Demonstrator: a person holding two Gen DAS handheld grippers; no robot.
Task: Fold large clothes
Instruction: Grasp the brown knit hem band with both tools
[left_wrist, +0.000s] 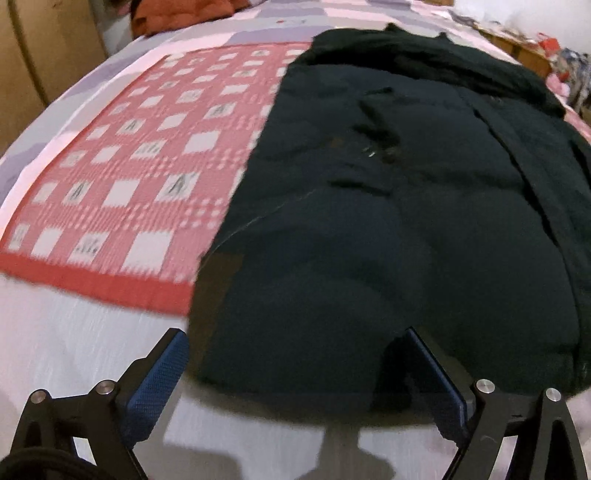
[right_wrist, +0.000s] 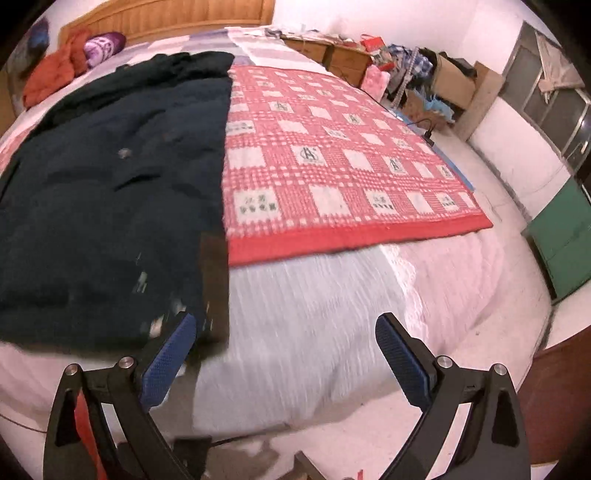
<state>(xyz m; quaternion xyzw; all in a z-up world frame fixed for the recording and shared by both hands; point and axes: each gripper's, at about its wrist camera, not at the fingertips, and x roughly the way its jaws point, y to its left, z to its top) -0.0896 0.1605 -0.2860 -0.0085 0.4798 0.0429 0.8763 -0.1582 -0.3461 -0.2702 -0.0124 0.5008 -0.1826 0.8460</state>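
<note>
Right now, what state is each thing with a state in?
Dark coat: spread flat on the bed, not yet folded.
Red checked blanket: spread flat beside and partly under the coat.
Left hand-held gripper: open, empty, at the coat's hem.
Right hand-held gripper: open, empty.

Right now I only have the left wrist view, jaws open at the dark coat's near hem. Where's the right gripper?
Observer: The right gripper is over the white ribbed bedspread, jaws open, holding nothing.
Operator: Close to the coat?
Observer: One finger sits by the dark padded coat at its near corner; blur hides any contact.
Operator: What's past the red checked blanket?
Observer: A green cabinet stands on the floor beside the bed.
</note>
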